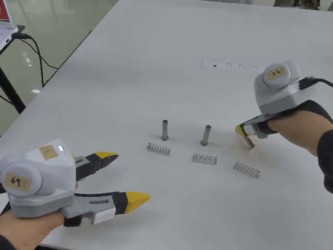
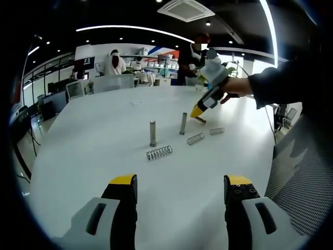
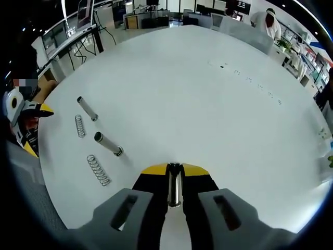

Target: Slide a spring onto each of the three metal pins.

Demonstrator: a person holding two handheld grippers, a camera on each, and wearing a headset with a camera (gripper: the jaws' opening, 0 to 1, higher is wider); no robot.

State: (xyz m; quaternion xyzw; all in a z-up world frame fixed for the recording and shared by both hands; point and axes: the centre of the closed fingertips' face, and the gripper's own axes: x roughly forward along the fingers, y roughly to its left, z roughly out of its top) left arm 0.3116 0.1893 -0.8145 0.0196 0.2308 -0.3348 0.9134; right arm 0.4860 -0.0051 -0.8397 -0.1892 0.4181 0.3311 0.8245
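Note:
Two metal pins stand upright on the white table, the left pin and the middle pin. A third pin is tilted, clamped in my right gripper, which is shut on it. Three springs lie flat in front: left spring, middle spring, right spring. My left gripper is open and empty, near the front left of the table.
A white power strip lies farther back on the table. A black cable hangs off the table's left edge. People and office desks show in the background of the left gripper view.

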